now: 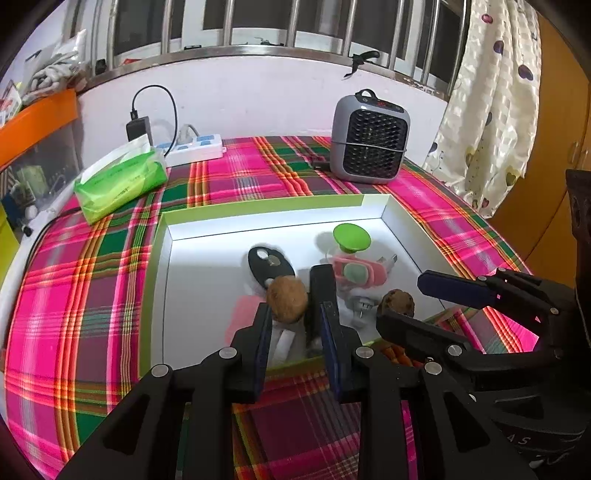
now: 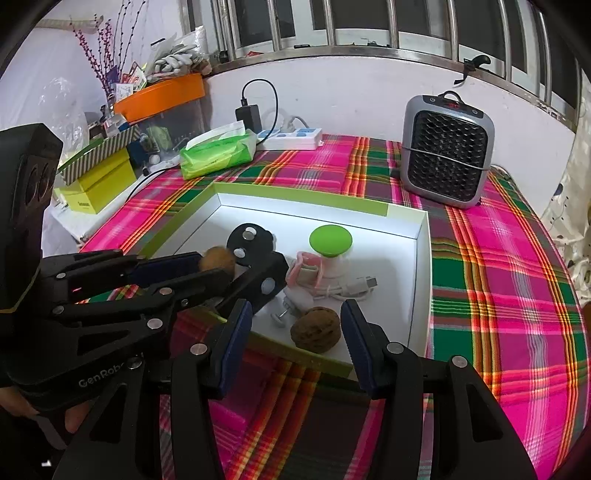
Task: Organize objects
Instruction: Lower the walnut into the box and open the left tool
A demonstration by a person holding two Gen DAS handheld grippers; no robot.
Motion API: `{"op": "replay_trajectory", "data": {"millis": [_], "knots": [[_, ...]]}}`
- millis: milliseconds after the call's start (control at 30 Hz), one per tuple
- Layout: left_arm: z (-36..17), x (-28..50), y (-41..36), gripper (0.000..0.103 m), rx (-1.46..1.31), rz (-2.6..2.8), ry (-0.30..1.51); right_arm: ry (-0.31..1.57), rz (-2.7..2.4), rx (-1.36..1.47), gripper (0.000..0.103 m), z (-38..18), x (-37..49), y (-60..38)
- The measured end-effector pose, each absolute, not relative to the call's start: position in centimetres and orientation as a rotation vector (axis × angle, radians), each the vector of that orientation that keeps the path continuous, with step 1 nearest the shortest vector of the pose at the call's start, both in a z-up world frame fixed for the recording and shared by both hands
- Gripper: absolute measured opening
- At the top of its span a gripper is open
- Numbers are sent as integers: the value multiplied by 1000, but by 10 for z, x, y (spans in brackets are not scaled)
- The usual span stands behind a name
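Right gripper (image 2: pixel 295 308): jaws are standing wide in the lower centre of the right wrist view; they are bracketing the wrinkled walnut (image 2: pixel 315 330), with a gap showing at the left pad, so nothing is being squeezed
Wrinkled walnut: is lying on the box floor, just behind the near wall
Left gripper (image 1: pixel 293 291): pads appear to be pressing on the smooth brown nut (image 1: pixel 287 299), carrying it above the box
Box (image 2: pixel 295 192): white inside, green rim; it is already holding a black disc (image 2: pixel 247 240), a green-capped item (image 2: pixel 330 240) and a white cable (image 2: pixel 354 286)
Step in hand, judged: placing both nuts in the box; the left nut is best lowered onto bare floor clear of the disc before release; the right jaws are best lifted straight out without nudging the walnut, since a round nut is likely to roll
Surface: a pink and green plaid cloth (image 2: pixel 498 295) is covering the table
Room: a grey heater (image 2: pixel 447 147) is standing at upper right; a green tissue pack (image 2: pixel 218 151) and a power strip (image 2: pixel 291 138) are lying at upper left; window bars (image 2: pixel 369 29) are running along the top
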State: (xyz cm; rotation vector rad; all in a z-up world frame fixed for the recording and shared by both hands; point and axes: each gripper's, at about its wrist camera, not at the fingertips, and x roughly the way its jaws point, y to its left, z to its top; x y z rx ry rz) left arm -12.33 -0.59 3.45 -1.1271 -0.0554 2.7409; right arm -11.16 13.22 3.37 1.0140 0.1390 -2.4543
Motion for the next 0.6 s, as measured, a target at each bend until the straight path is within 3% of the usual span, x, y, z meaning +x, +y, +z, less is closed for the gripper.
{"op": "replay_trajectory", "data": {"millis": [600], "knots": [[38, -81, -3, 24, -1132, 2819, -52, 122, -2450, 1021, 51, 33, -82, 131]]}}
